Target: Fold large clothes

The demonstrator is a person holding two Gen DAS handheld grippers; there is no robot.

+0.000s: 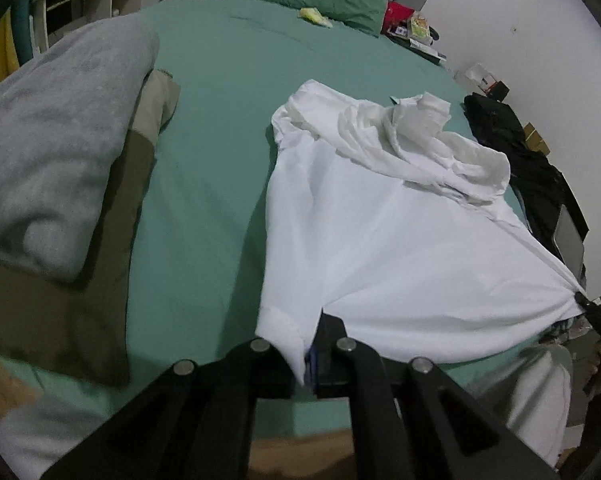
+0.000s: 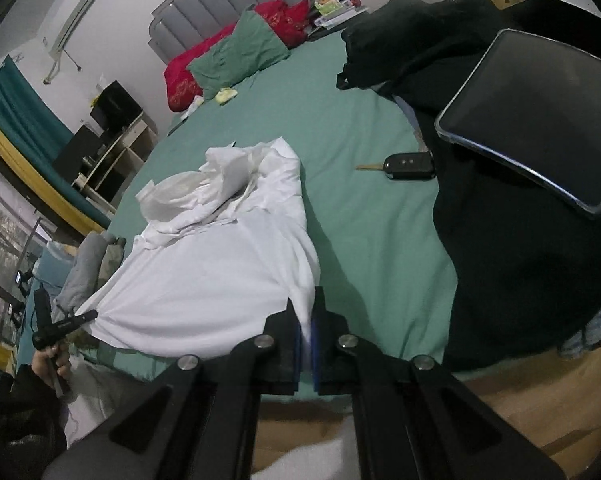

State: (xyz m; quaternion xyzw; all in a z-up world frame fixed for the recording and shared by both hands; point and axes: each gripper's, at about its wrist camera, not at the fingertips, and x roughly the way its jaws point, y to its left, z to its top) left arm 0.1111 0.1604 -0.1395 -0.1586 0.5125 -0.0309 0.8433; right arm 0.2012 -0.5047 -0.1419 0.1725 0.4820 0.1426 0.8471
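So both hem corners of the white shirt (image 1: 384,232) are pinched now, left claw (image 1: 309,354) on one, right claw (image 2: 306,330) on the other, shirt spread mid-bed on the green sheet (image 2: 372,208), just beside the car key (image 2: 408,166). Looks like the fold's starting; next move probably carries the hem evenly toward the rumpled collar.

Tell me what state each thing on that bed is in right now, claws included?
Left claw: shut on the shirt's near corner.
Right claw: shut on the other near corner.
Shirt: mostly flat, near edge stretched between the claws, far end crumpled.
Tablet: screen dark, lying on black clothes.
Car key: blade flipped out, lying on the sheet.
Grey blanket: folded, at the bed's edge.
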